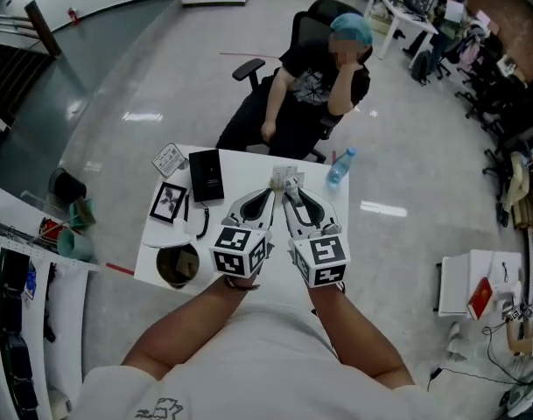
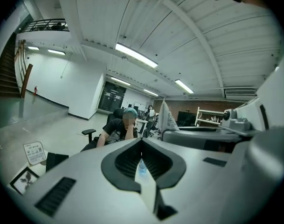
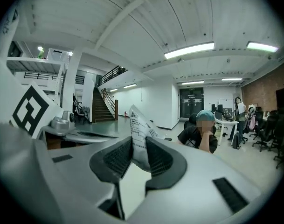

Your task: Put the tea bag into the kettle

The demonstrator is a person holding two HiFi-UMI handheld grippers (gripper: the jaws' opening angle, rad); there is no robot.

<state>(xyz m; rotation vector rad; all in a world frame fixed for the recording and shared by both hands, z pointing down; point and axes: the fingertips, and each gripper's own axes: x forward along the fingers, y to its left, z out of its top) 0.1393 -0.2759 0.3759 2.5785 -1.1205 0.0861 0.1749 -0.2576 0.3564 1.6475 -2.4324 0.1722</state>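
Note:
Over the white table (image 1: 241,180) I hold both grippers side by side, tips together. My right gripper (image 1: 290,188) (image 3: 135,141) is shut on a white printed tea bag packet (image 1: 286,178) (image 3: 140,129), which sticks up from between its pads. In the left gripper view the packet (image 2: 168,118) shows to the right, past the right gripper's body. My left gripper (image 1: 273,191) (image 2: 142,141) has its tips together, and I see nothing between them. The dark round kettle (image 1: 178,266) stands at the table's near left corner, well left of and below both grippers.
A water bottle (image 1: 340,166) (image 2: 142,167) stands at the table's far right edge. A black box (image 1: 206,175), a framed picture (image 1: 168,201), a card (image 1: 169,158) and a black cable (image 1: 200,221) lie on the left half. A person (image 1: 323,86) sits in a chair just beyond the table.

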